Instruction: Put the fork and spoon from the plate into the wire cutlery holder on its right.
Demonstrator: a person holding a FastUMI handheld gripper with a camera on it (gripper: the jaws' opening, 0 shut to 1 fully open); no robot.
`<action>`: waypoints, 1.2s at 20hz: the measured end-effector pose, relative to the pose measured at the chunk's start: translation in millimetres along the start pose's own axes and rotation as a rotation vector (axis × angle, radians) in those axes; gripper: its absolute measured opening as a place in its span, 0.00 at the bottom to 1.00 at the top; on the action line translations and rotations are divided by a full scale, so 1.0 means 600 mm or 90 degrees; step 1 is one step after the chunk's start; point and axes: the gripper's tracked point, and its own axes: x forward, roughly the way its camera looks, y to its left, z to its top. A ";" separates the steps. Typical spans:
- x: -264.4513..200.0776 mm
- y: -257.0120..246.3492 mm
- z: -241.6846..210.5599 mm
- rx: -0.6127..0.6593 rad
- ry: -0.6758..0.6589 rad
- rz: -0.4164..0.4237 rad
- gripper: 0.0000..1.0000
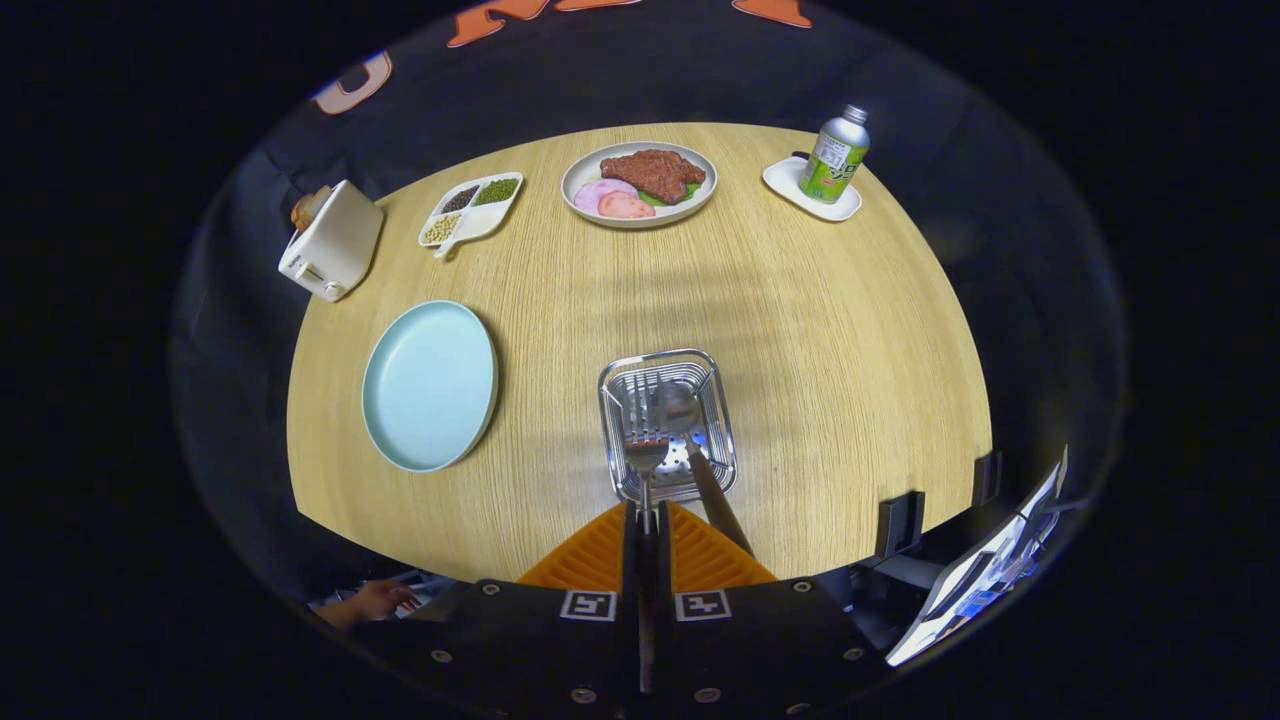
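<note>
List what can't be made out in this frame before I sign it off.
- Fork: its handle is hidden between the closed fingers of the tool, gripper view.
- Holder: its depth and floor are hard to read from above through fork, spoon and wire.
- Bottle: label too small.
- Hand: mostly cut off behind the table edge and tool body.

One fisheye camera rides on the gripper and looks forward and steeply down along its closed jaws — from high above the near edge of the round wooden table. It faces across the whole tabletop to the far edge, with the wire cutlery holder nearest, just ahead.
</note>
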 end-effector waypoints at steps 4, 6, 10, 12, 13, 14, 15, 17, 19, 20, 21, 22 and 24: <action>-0.002 0.005 0.017 0.012 -0.018 0.023 0.10; -0.019 0.015 0.043 0.016 -0.055 0.050 0.12; -0.083 0.022 0.122 0.018 -0.181 0.083 0.24; -0.126 0.020 0.169 0.012 -0.262 0.087 0.35; -0.153 0.018 0.193 0.009 -0.307 0.087 0.39; -0.183 0.020 0.217 0.009 -0.354 0.086 0.50; -0.211 0.018 0.244 0.014 -0.406 0.079 0.53; -0.264 0.004 0.298 0.023 -0.516 0.050 0.59; -0.317 -0.005 0.320 0.023 -0.608 0.033 0.62; -0.344 -0.003 0.331 0.025 -0.646 0.029 0.68; -0.372 0.001 0.336 0.028 -0.679 0.030 0.71; -0.394 0.004 0.340 0.033 -0.709 0.032 0.75; -0.427 0.004 0.349 0.033 -0.760 0.035 0.80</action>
